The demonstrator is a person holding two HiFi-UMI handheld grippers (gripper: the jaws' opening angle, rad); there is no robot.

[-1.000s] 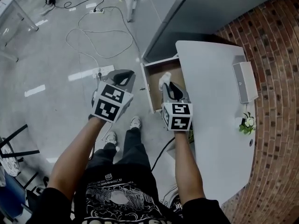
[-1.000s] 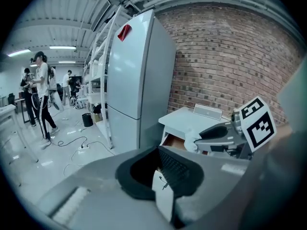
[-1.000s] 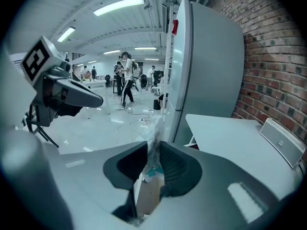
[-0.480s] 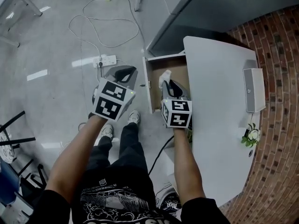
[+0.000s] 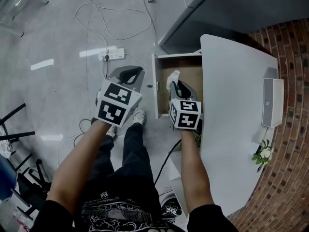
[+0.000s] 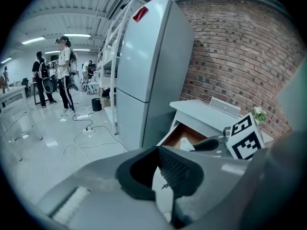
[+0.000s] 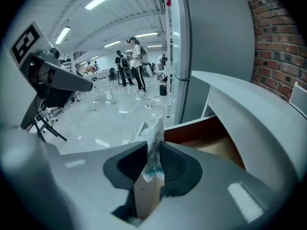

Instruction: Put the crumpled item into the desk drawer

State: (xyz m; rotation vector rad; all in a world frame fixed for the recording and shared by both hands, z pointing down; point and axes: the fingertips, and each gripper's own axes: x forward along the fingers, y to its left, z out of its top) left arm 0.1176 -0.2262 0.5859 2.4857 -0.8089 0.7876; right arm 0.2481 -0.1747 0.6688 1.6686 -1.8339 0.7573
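The crumpled item (image 7: 154,138) is a white wad of tissue with a little blue print. My right gripper (image 7: 154,163) is shut on it, and the wad sticks up past the pads. In the head view the right gripper (image 5: 176,85) holds the wad (image 5: 173,76) over the open desk drawer (image 5: 155,88), whose brown wooden bottom (image 7: 218,147) is bare. The left gripper (image 5: 129,75) hangs over the floor just left of the drawer front. Its jaws (image 6: 158,169) stand slightly apart with nothing between them. The wad (image 6: 187,144) and drawer (image 6: 178,134) also show in the left gripper view.
The white desk (image 5: 236,105) carries a white box (image 5: 273,102) and a small flower sprig (image 5: 263,154) by the brick wall. A tall grey refrigerator (image 6: 148,66) stands behind the drawer. A power strip (image 5: 112,54) and cables lie on the floor. People (image 6: 64,75) stand far off.
The head view has swung, so the desk and drawer sit lower and further right. Both grippers keep about the same place beside and over the drawer, and the wad stays gripped.
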